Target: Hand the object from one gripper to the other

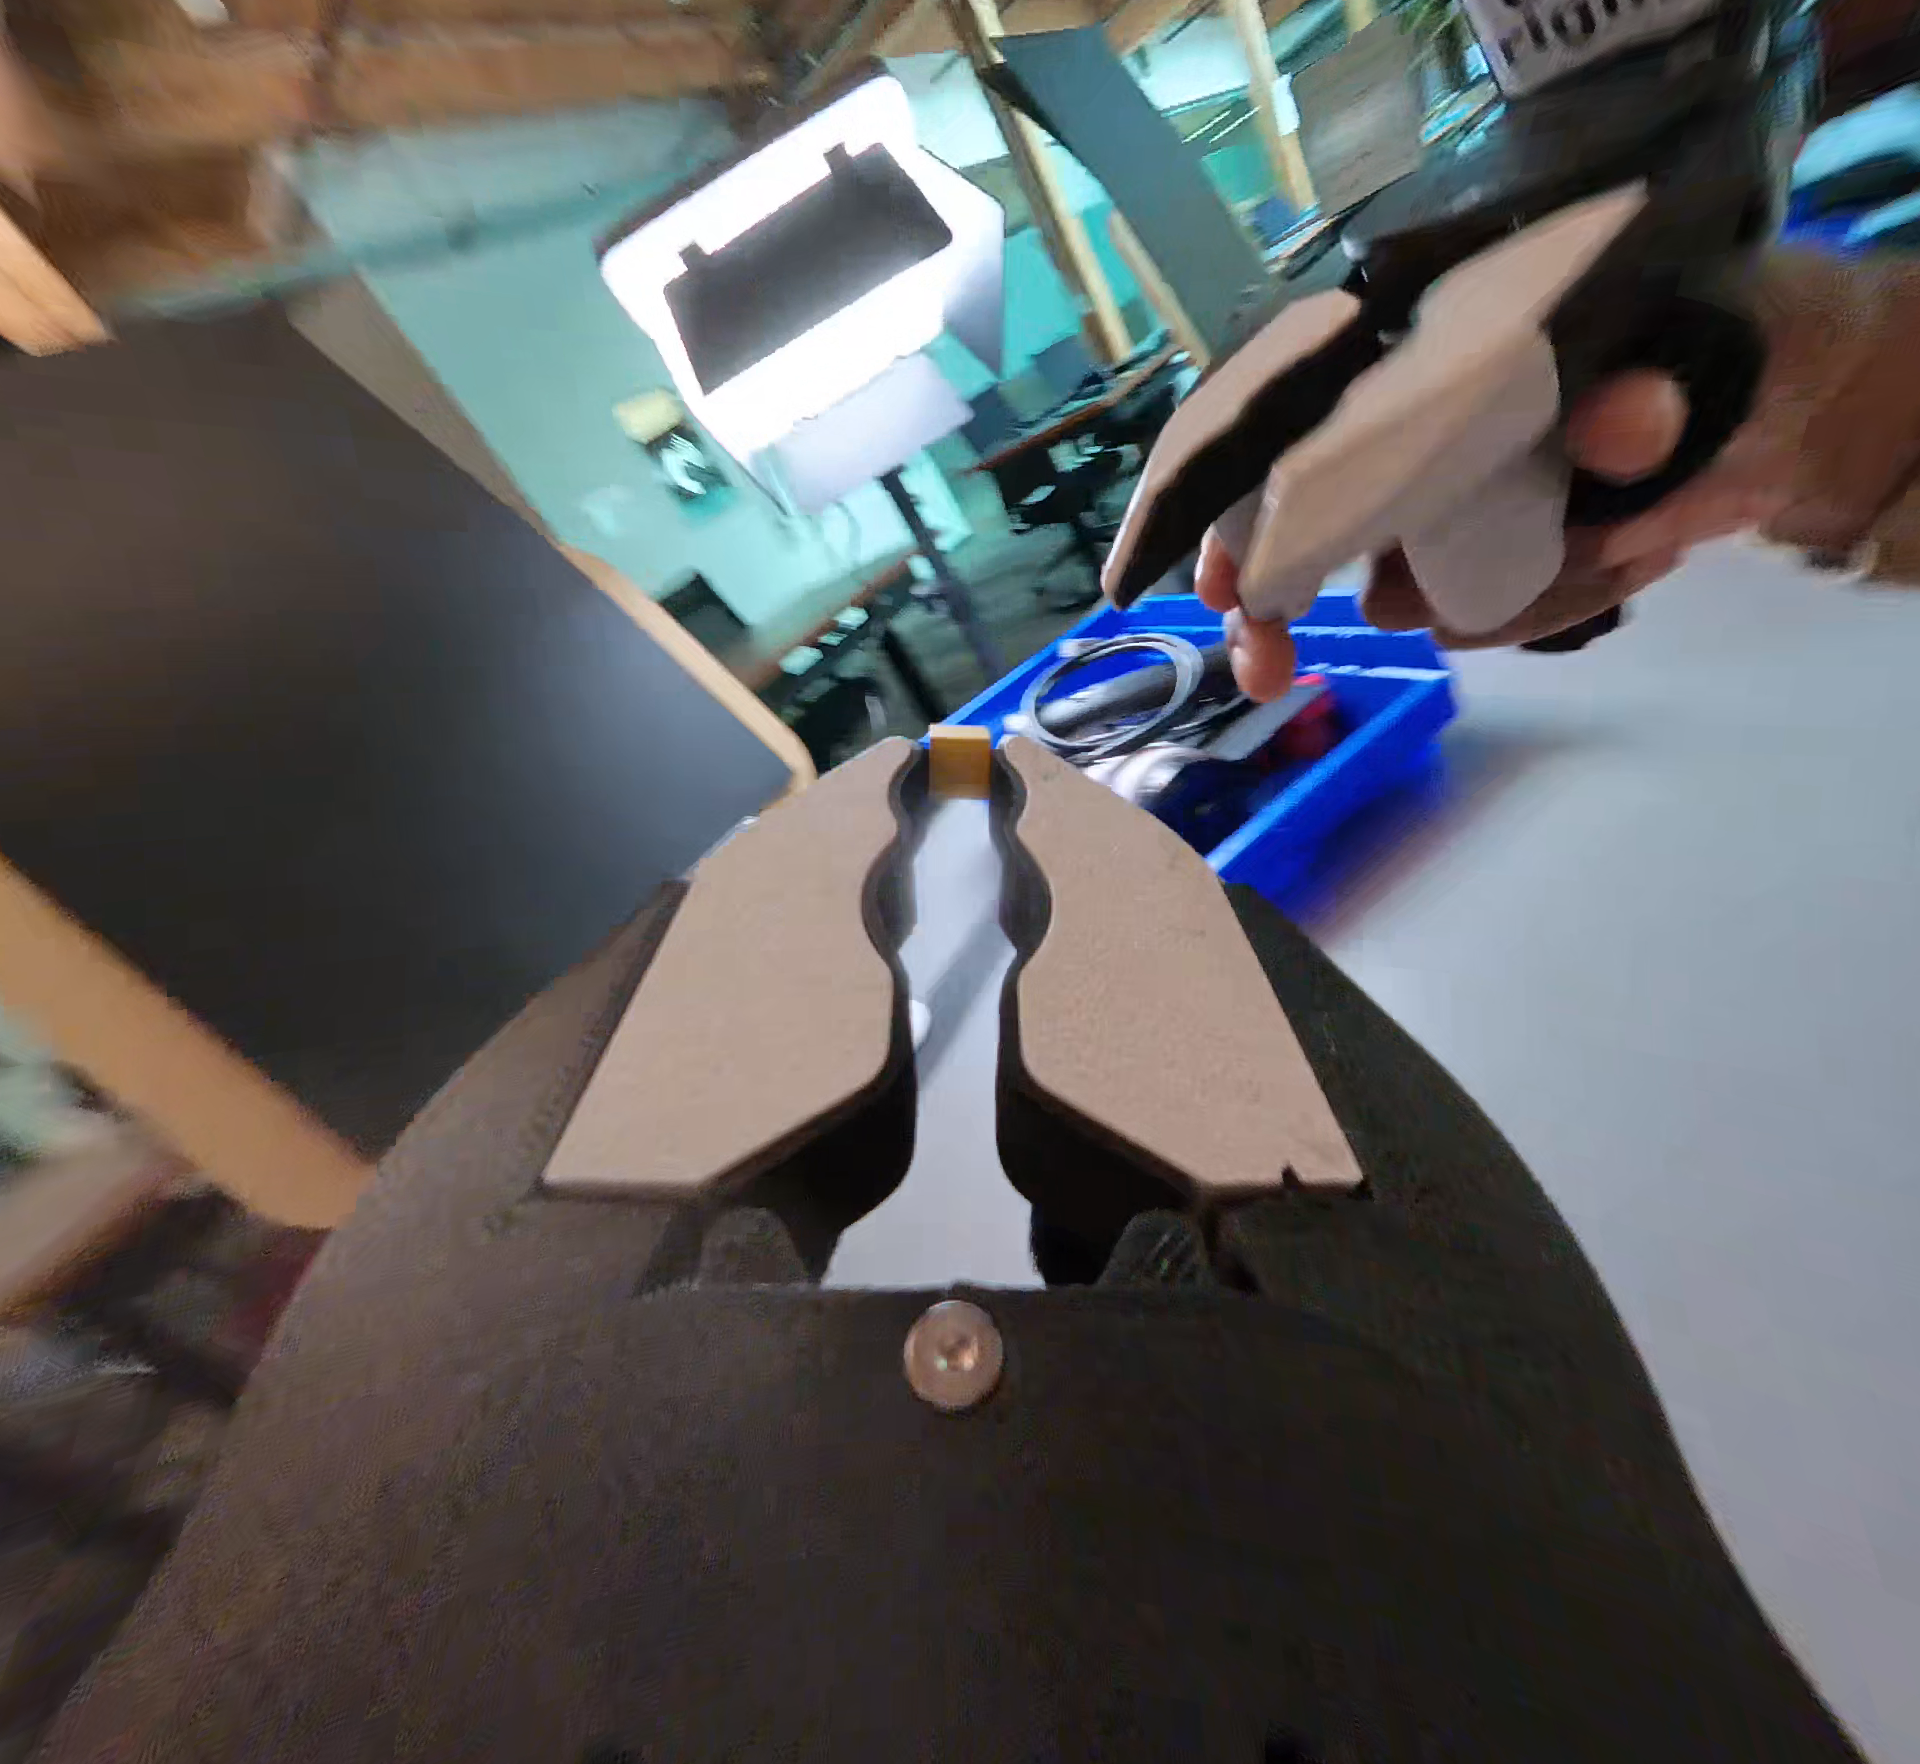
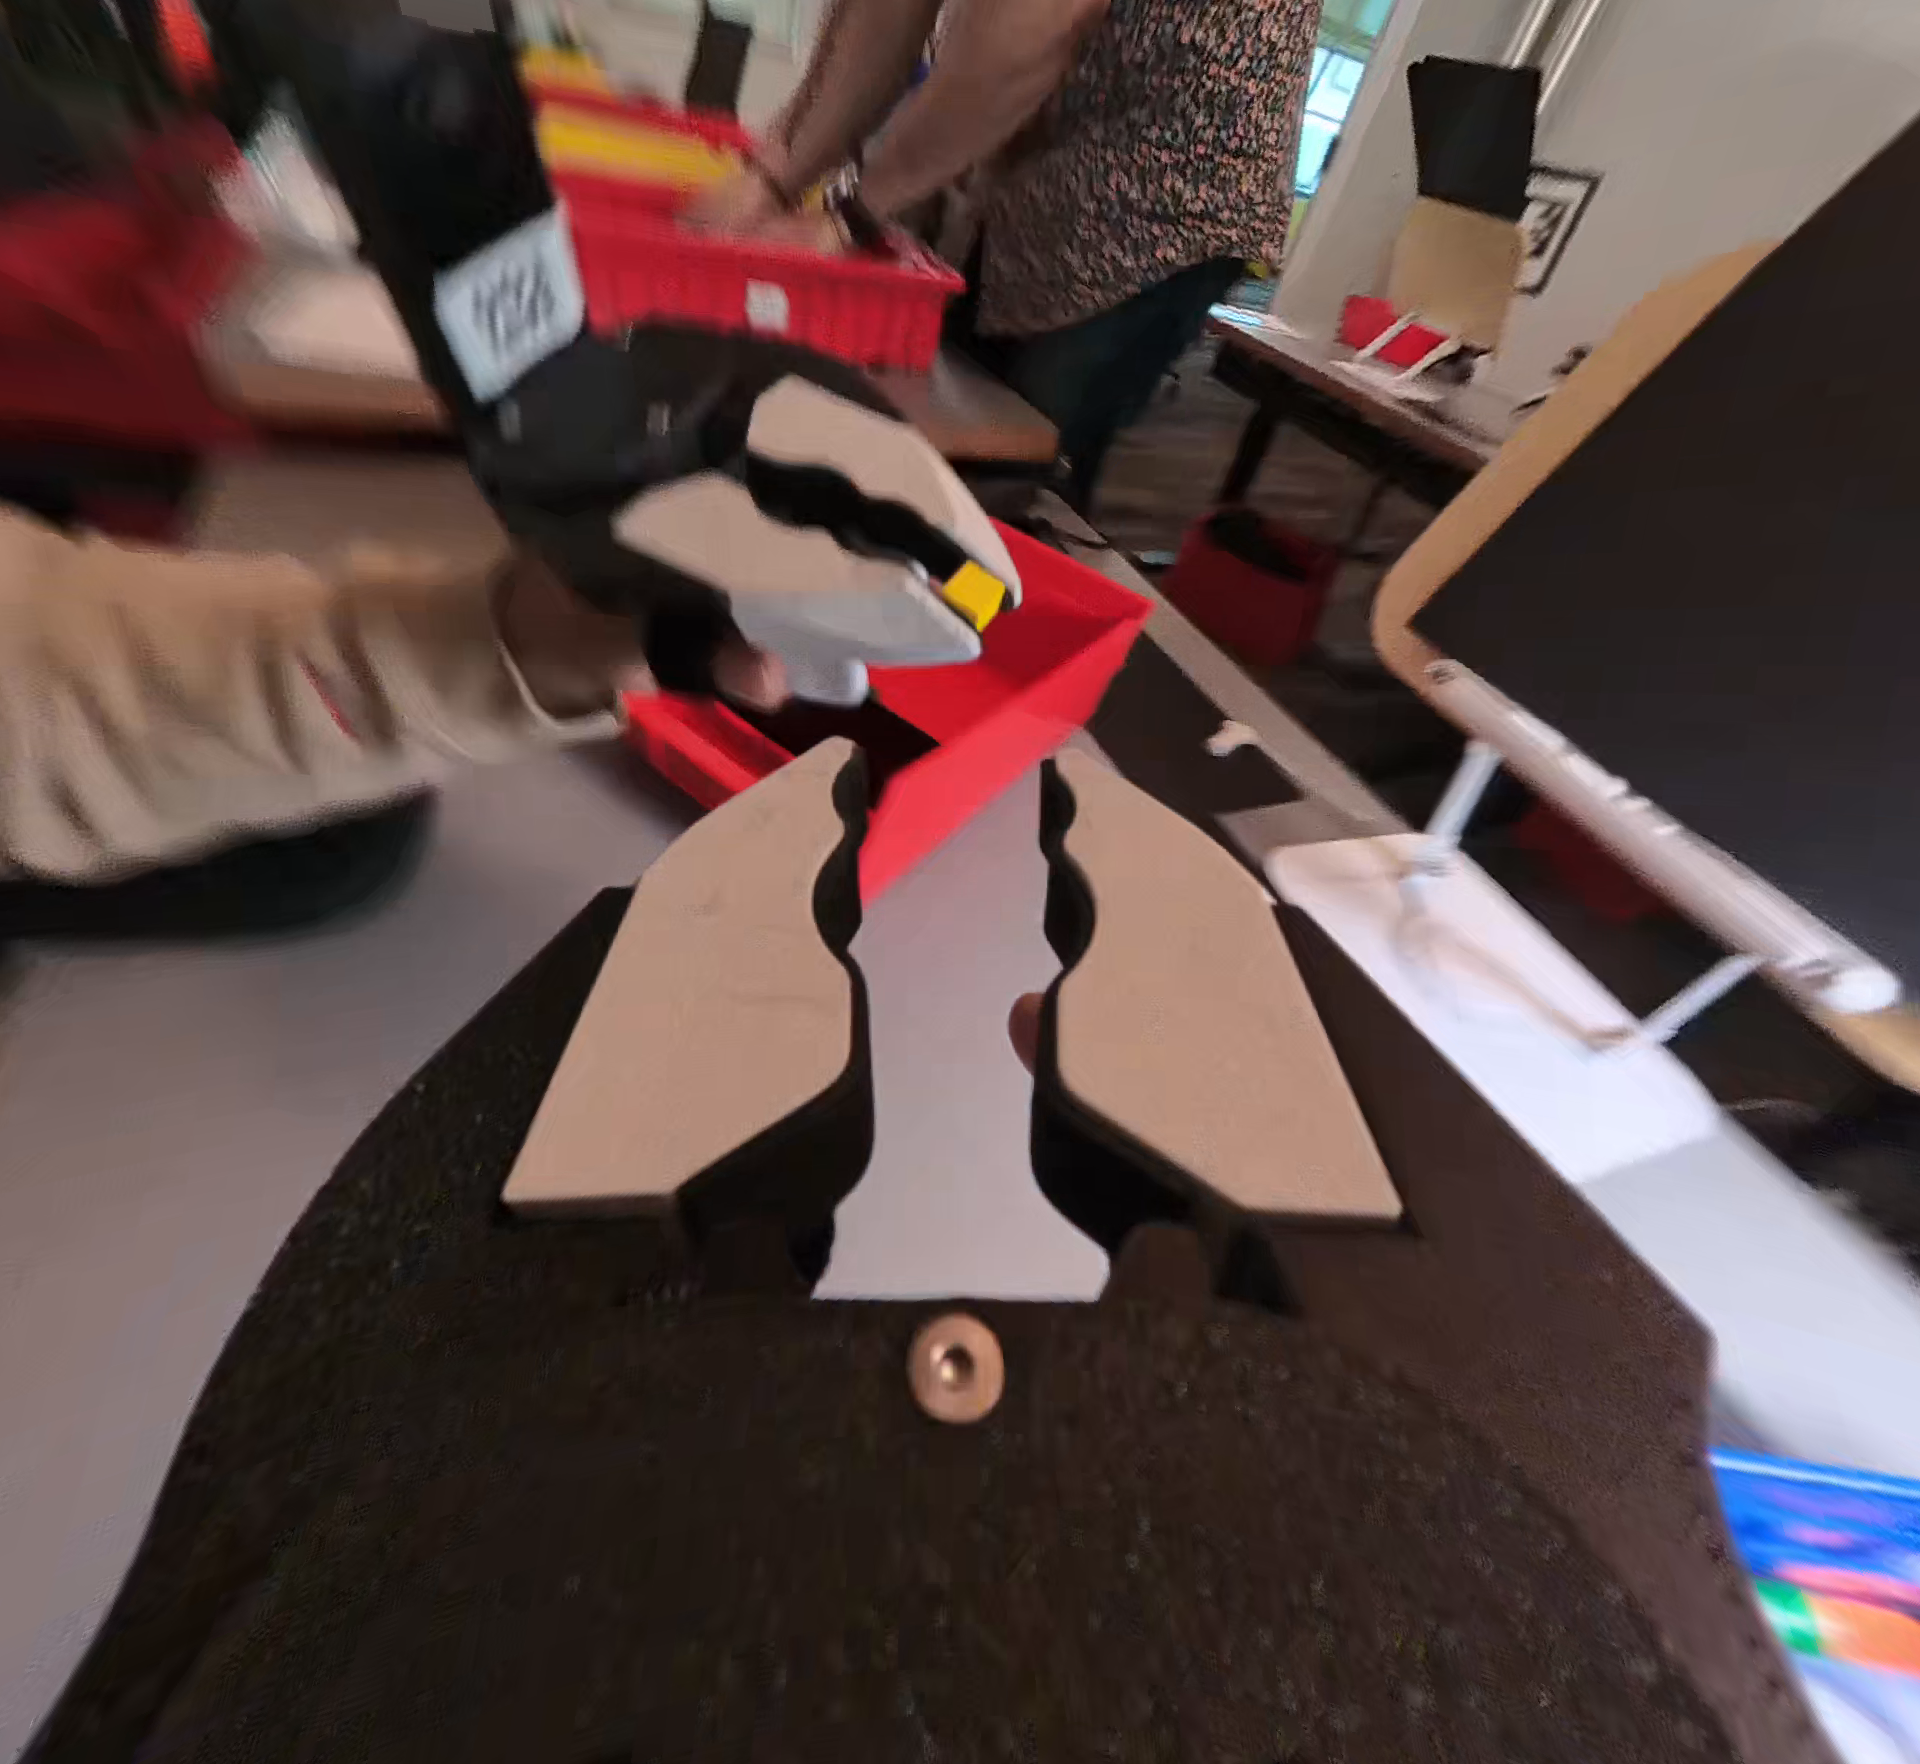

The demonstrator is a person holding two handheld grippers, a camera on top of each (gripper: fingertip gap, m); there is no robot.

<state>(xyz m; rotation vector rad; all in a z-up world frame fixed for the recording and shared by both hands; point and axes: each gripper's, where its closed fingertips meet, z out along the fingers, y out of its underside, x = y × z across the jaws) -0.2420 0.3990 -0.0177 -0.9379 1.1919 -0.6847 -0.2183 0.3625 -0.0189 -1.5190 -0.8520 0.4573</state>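
A small yellow block [image 1: 958, 761] sits pinched between the tips of my left gripper [image 1: 959, 753], held up in the air. In the right wrist view the same block [image 2: 975, 590] shows at the tip of the left gripper [image 2: 987, 608], above a red bin [image 2: 1013, 706]. My right gripper [image 2: 951, 769] is open and empty, its tips below and a little apart from the block. In the left wrist view the right gripper [image 1: 1184, 587] hangs open at the upper right, above a blue bin [image 1: 1340, 779].
The blue bin holds cables and dark parts. A black panel with a wooden edge [image 1: 343, 727] stands to the left. The grey table top [image 1: 1662, 987] lies below. A person [image 2: 1132, 83] works at red trays [image 2: 769, 291] behind. A white tray [image 2: 1455, 945] lies at the right.
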